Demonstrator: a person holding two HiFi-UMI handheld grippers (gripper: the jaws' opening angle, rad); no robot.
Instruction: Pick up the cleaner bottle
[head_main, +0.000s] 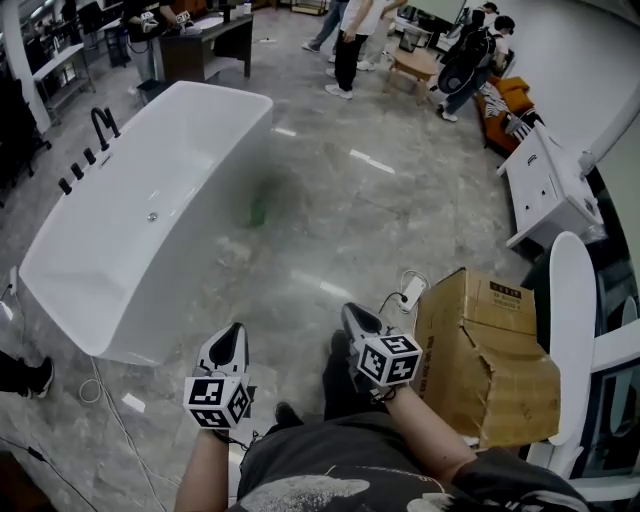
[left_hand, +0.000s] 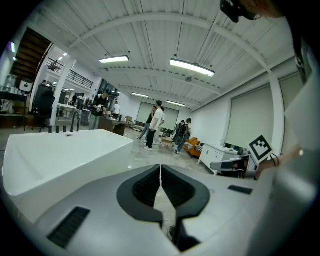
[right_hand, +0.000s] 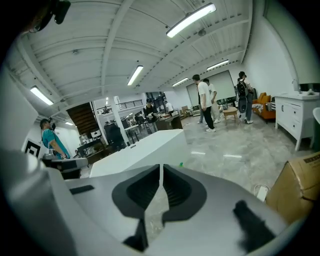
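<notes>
One bathtub (head_main: 150, 230), one cardboard box (head_main: 485, 350), two closed grippers, one cleaner bottle (head_main: 257, 208).

The bathtub is white, smooth and glossy, a long rectangle with rounded corners and black tap fittings (head_main: 100, 125) on its left rim. It stands on a polished grey marbled floor (head_main: 380, 220). The cardboard box is brown, dented and creased, and sits at the person's right. The left gripper (head_main: 235, 332) and the right gripper (head_main: 352, 314) each carry one marker cube. Each has its ribbed black pads pressed together with nothing between them. The cleaner bottle is small, green and blurred, on the floor just beside the bathtub's right long wall, well ahead of both grippers. In the right gripper view it shows only as a green speck past the bathtub's corner.
</notes>
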